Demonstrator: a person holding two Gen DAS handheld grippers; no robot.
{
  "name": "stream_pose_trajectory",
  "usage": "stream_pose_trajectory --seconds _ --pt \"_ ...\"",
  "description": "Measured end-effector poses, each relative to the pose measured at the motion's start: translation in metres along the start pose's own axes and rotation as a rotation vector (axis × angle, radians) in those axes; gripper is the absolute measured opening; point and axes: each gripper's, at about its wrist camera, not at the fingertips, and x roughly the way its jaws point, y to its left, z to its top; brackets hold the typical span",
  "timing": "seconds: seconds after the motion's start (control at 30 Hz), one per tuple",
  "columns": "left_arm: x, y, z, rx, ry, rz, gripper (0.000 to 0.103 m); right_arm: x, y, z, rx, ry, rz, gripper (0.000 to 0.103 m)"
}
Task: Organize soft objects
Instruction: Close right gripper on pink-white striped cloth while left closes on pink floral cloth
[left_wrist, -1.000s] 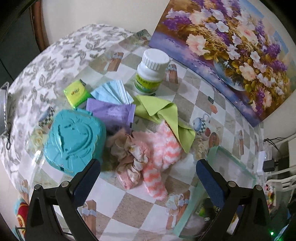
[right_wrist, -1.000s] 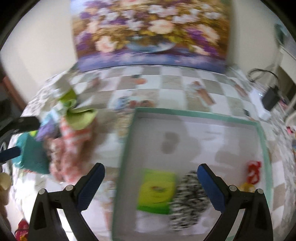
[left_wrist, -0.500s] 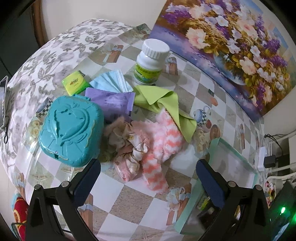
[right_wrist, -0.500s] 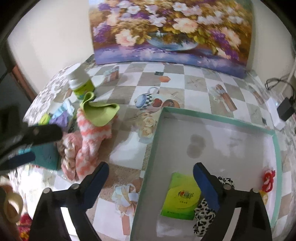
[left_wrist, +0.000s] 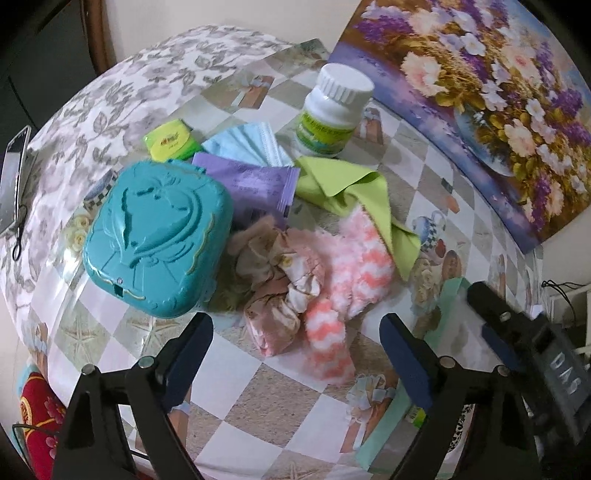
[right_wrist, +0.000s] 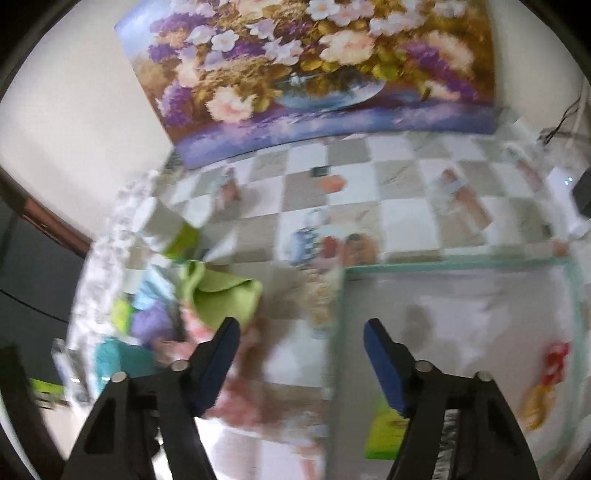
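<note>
A pile of soft things lies on the checked table: a pink-and-white fluffy sock (left_wrist: 343, 280), a beige floral scrunchie (left_wrist: 273, 291), a lime green cloth (left_wrist: 351, 195), a blue face mask (left_wrist: 251, 146) and a purple packet (left_wrist: 255, 184). My left gripper (left_wrist: 295, 350) is open and empty, just short of the scrunchie and sock. My right gripper (right_wrist: 301, 350) is open and empty; the blurred right wrist view shows it over the left rim of the green-edged tray (right_wrist: 461, 262), near the sock (right_wrist: 236, 402). It also shows in the left wrist view (left_wrist: 517, 328).
A teal plastic case (left_wrist: 155, 236) sits left of the pile, a white pill bottle (left_wrist: 332, 114) behind it, a small green tissue pack (left_wrist: 170, 140) further left. A flower painting (left_wrist: 480, 74) leans on the wall. The tray holds a green pack (right_wrist: 384, 432) and red item (right_wrist: 557, 362).
My right gripper has swung left from over the tray towards the pile and now appears in the left wrist view. My left gripper has edged closer to the pile.
</note>
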Motion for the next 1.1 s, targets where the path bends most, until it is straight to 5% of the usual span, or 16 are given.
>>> stream_pose_trajectory --seconds 0.2,1.1 --pt "0.013 0.01 -0.004 -0.051 0.032 0.036 0.082 0.03 0.002 -0.017 0.005 0.086 0.077 0.055" --pt "0.055 0.033 -0.003 -0.153 0.09 0.111 0.053 0.094 0.027 -0.038 0.029 0.189 0.277 0.041"
